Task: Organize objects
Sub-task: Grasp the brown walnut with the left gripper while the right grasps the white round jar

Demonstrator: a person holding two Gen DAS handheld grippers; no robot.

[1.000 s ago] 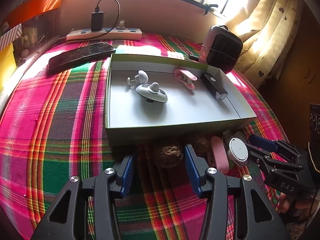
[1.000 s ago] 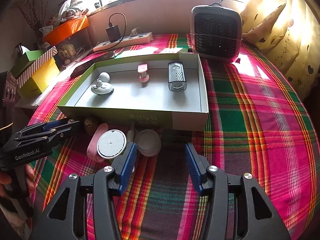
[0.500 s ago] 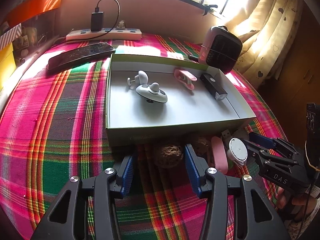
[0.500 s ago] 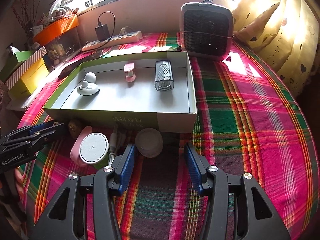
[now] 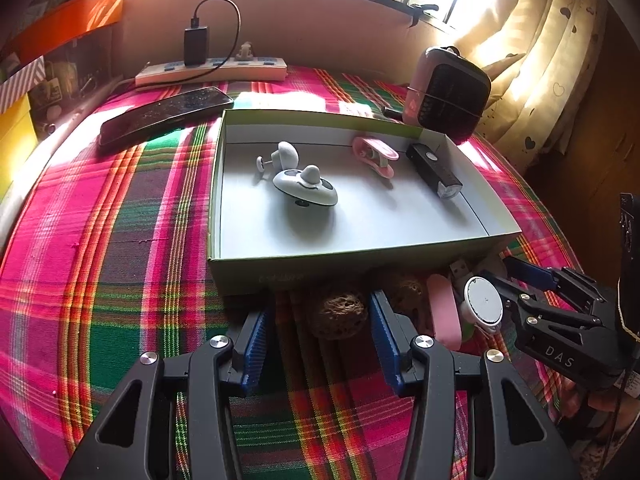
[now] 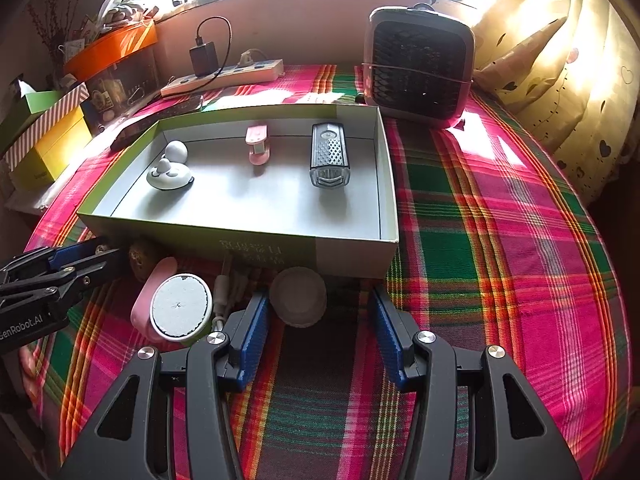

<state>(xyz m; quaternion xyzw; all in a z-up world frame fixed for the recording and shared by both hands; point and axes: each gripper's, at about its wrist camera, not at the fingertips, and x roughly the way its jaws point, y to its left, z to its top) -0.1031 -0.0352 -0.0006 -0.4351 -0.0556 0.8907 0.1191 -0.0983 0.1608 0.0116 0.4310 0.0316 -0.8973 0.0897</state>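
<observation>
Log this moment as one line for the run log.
left tongs: open, walnut between | right tongs: open, by white lid | box: three items

Your right claw has swung left, so the pale round lid beside the box now sits between its open jaws, nearer the left finger.

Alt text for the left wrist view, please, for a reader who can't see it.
The open left gripper frames a brown walnut on a plaid cloth, just before a shallow box holding a white gadget, a pink clip and a black light. The right gripper reaches in beside a white disc.
</observation>
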